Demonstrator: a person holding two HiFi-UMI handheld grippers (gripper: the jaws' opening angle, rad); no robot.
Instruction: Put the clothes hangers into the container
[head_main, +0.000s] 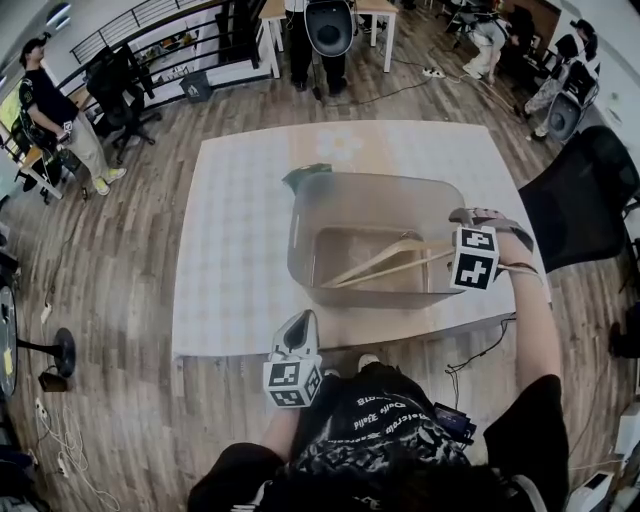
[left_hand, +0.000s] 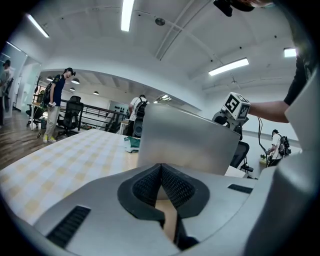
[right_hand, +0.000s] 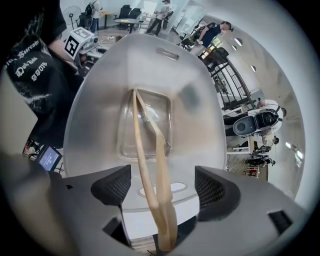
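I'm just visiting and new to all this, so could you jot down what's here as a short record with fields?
Table: checked cloth, container on it
Container: translucent, open, one hanger inside
Hanger: wooden, leaning, one end between the right gripper's jaws
Right gripper: over the container's rim, jaws wide apart, not pressing the hanger
Left gripper: by the table's near edge, jaws together, empty

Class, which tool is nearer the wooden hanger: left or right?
Right. The right tool straddles the hanger, jaws open, above the container; the left tool is at the near edge of the table.
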